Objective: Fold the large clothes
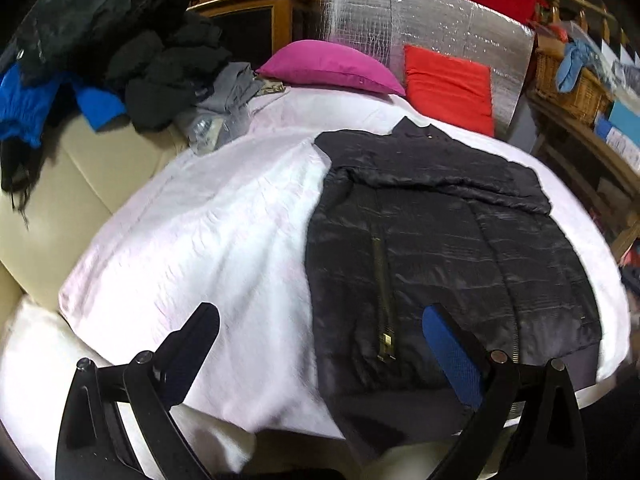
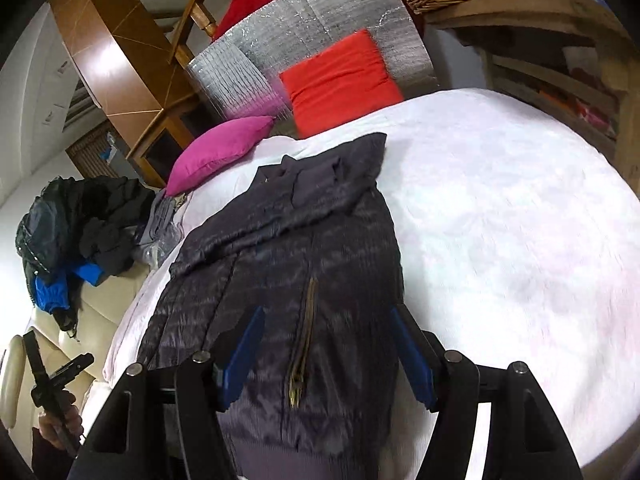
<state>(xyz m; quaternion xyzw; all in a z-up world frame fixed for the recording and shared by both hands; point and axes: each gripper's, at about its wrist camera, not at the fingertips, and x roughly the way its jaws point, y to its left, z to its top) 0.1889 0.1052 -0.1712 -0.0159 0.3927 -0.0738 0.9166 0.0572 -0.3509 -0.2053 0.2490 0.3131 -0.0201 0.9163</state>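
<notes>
A dark quilted jacket (image 1: 440,240) lies flat on a white cover (image 1: 200,232), collar far, hem near, sleeves folded in over the body. A brass pocket zipper (image 1: 384,300) shows on it. My left gripper (image 1: 320,320) is open and empty above the jacket's near left edge. In the right wrist view the jacket (image 2: 288,260) runs away from me on the white cover (image 2: 500,220). My right gripper (image 2: 326,320) is open and empty over the jacket's hem end, fingers either side of the zipper (image 2: 306,340). The left gripper shows in the person's hand (image 2: 60,380) at far left.
A pile of dark and blue clothes (image 1: 100,52) lies on a cream sofa (image 1: 52,200) at left. A magenta cushion (image 1: 332,66) and a red cushion (image 1: 452,88) lean on a silver foil panel (image 1: 400,20). A wicker basket (image 1: 568,84) and shelves stand at right.
</notes>
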